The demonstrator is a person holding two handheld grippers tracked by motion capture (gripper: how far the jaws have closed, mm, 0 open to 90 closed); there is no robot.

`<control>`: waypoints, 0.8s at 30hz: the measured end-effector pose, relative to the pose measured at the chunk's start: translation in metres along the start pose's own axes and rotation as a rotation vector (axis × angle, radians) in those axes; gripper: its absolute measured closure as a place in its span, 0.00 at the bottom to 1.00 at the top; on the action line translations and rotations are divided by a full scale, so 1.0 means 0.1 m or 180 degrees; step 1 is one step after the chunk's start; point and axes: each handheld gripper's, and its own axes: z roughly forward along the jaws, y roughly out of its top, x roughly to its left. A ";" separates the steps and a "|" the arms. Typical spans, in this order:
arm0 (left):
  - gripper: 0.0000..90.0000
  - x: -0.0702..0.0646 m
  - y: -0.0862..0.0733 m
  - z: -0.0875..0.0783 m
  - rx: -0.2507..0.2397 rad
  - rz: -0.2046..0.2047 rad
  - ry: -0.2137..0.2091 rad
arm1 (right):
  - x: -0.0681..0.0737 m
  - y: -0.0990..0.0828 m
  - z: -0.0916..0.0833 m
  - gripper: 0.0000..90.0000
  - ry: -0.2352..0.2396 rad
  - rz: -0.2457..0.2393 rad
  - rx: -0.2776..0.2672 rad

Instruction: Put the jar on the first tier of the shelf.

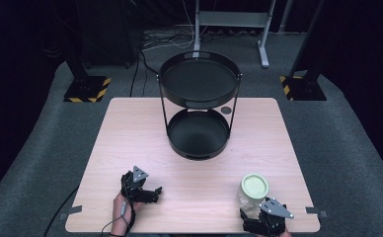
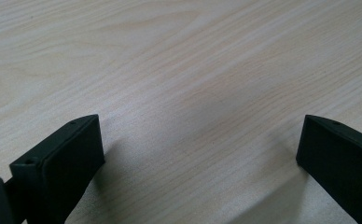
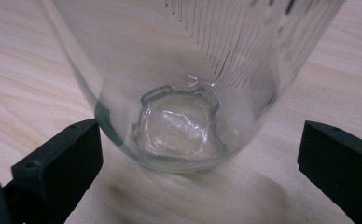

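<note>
The right claw (image 3: 200, 154) stands wide, its jaws flanking the base of a glass jar (image 3: 184, 93) without touching it, likely lined up for a grip. The jar, pale green lid on, stands upright well in front of the two-tier black tray stand (image 1: 199, 106). The left claw (image 1: 141, 190) rests wide and empty on the desk (image 1: 130, 133), left of the jar.

Counter (image 1: 130, 148): light wood-grain top, rounded corners, standing on grey carpet (image 1: 31, 163).

Two-tier black round tray stand (image 1: 199, 81) sits at far centre; its lower tray (image 1: 198, 133) rests on the counter, with a small dark disc (image 1: 226, 109) just right of it near the far edge. Clear glass jar (image 1: 251, 192) with pale green lid stands upright near right. Grey tape tabs (image 1: 71, 211) mark the near corners.
</note>
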 end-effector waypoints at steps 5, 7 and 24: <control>0.00 0.00 -0.01 -0.01 -0.0005 -0.0025 0.0036 | 0.01 0.04 -0.01 0.00 -0.0002 -0.0011 0.0001; 0.00 0.00 -0.01 -0.01 -0.0006 -0.0020 0.0037 | 0.01 0.06 -0.02 0.00 0.0003 -0.0015 -0.0014; 0.00 0.00 -0.01 -0.01 -0.0008 -0.0037 0.0030 | 0.05 0.26 -0.18 0.00 0.0069 -0.0096 -0.0073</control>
